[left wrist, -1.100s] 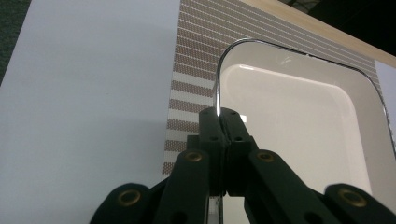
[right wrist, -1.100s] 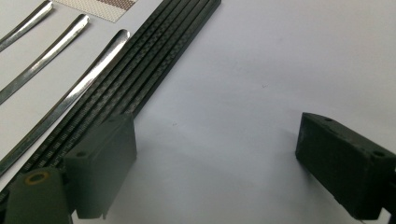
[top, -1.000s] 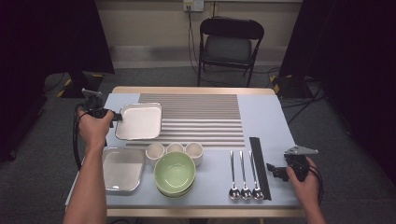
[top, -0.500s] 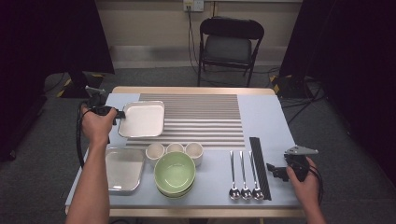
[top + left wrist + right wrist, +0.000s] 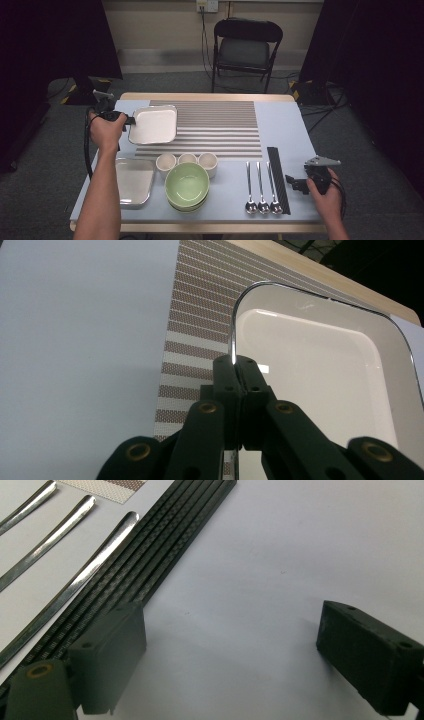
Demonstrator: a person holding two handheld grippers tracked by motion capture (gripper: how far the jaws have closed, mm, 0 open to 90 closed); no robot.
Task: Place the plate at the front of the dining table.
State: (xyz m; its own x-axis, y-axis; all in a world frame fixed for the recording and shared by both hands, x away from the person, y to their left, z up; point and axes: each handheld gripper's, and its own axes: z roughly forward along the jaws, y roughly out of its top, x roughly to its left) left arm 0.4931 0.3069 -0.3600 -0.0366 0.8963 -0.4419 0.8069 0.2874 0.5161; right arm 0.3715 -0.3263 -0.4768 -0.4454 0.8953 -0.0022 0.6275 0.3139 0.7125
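Note:
A white square plate (image 5: 152,125) rests on the left part of the striped mat (image 5: 215,130). My left gripper (image 5: 131,120) is shut on the plate's left rim. In the left gripper view the jaws (image 5: 239,362) pinch the shiny edge of the plate (image 5: 320,370), with the mat (image 5: 190,315) behind it. My right gripper (image 5: 295,182) stays low at the table's front right, open, with nothing between its jaws (image 5: 240,655). It sits just right of the black chopsticks (image 5: 278,177).
A second square plate (image 5: 134,181) lies front left, beside three small cups (image 5: 187,161) and stacked green bowls (image 5: 187,186). Three spoons (image 5: 260,187) lie left of the chopsticks (image 5: 150,565). A folding chair (image 5: 245,47) stands behind the table.
My left gripper has nudged the white plate slightly right and away from the person. The right gripper has not moved.

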